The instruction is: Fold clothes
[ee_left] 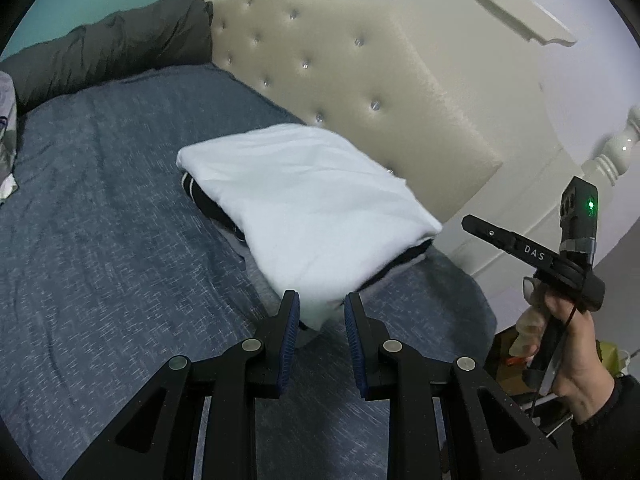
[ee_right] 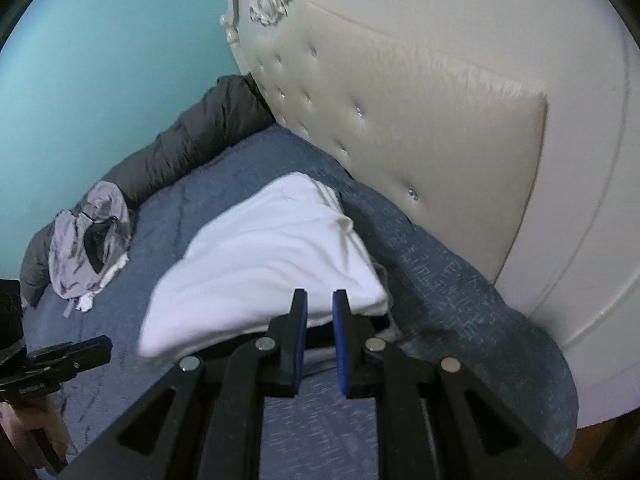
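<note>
A folded white garment [ee_left: 304, 200] lies on top of a dark striped garment [ee_left: 200, 196] on the blue bedspread [ee_left: 100, 240], close to the headboard. My left gripper [ee_left: 321, 298] is open, its blue pads on either side of the stack's near corner and just short of it. My right gripper [ee_right: 320, 294] is also open, with a narrower gap, hovering at the near edge of the white garment [ee_right: 264, 256]. A hand holds the right gripper [ee_left: 520, 248] above the bed's corner in the left wrist view. In the right wrist view the left gripper [ee_right: 80, 354] shows at the lower left.
A cream tufted headboard [ee_left: 360, 60] stands right behind the stack. A dark grey bolster [ee_right: 192, 140] runs along the teal wall [ee_right: 100, 60]. A crumpled lilac garment pile [ee_right: 92, 236] sits beside it. The bed's rounded corner [ee_right: 540, 360] drops off on the right.
</note>
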Demonstrator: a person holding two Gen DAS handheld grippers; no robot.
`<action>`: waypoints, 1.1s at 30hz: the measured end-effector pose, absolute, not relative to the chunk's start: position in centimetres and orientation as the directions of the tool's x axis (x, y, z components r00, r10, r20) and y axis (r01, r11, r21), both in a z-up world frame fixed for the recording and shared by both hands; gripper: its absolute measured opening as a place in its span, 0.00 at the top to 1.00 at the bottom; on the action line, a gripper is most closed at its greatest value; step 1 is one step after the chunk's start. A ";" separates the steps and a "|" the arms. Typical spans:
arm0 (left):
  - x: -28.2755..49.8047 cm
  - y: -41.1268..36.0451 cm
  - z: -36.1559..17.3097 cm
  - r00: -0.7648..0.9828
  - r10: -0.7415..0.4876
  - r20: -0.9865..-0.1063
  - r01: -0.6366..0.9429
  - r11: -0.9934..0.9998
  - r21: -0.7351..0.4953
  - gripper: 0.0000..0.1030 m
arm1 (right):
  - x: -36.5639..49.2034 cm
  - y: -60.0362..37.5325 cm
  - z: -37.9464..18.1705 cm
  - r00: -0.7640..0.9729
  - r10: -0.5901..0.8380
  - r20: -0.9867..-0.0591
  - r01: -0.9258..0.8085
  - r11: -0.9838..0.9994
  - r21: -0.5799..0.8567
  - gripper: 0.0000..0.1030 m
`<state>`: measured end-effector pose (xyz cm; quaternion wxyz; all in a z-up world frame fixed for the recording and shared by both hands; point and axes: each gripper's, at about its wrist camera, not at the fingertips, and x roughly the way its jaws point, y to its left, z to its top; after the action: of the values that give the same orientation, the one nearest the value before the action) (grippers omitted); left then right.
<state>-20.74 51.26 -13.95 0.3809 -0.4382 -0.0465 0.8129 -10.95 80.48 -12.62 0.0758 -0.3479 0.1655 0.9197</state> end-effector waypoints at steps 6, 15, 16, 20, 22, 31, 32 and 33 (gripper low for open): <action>-18.0 49.7 -10.8 -0.348 0.667 -0.659 -0.591 -0.702 -0.398 0.75 | -8.2 77.7 -9.8 -0.771 0.029 -0.637 -0.238 -0.940 0.245 0.89; -13.6 46.8 -6.9 -0.384 0.677 -0.628 -0.610 -0.696 -0.379 0.66 | -2.9 73.5 -6.1 -0.793 0.050 -0.608 -0.239 -0.942 0.235 0.89; -13.2 46.4 -6.5 -0.390 0.677 -0.624 -0.611 -0.698 -0.375 0.64 | -2.1 73.1 -5.6 -0.796 0.052 -0.603 -0.244 -0.940 0.240 0.89; -11.4 45.0 -5.1 -0.413 0.676 -0.610 -0.615 -0.701 -0.360 0.58 | 0.6 71.1 -4.3 -0.809 0.064 -0.585 -0.249 -0.938 0.242 0.88; -10.5 44.4 -4.4 -0.422 0.677 -0.603 -0.619 -0.701 -0.354 0.57 | 1.7 70.1 -3.8 -0.815 0.071 -0.574 -0.252 -0.937 0.241 0.88; -6.9 42.0 -1.7 -0.447 0.690 -0.569 -0.650 -0.688 -0.324 0.52 | 6.1 65.6 -2.0 -0.839 0.092 -0.537 -0.259 -0.934 0.245 0.84; -6.5 41.8 -1.4 -0.449 0.691 -0.567 -0.654 -0.687 -0.318 0.52 | 6.5 65.2 -1.8 -0.840 0.094 -0.534 -0.259 -0.935 0.243 0.84; -6.1 41.6 -1.2 -0.451 0.691 -0.565 -0.657 -0.686 -0.314 0.51 | 6.9 64.7 -1.7 -0.841 0.097 -0.532 -0.259 -0.936 0.239 0.84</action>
<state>-6.06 41.57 -1.25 0.3957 -0.3437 -0.0248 0.8513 6.95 64.71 -1.65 0.0939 -0.2655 0.1525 0.9473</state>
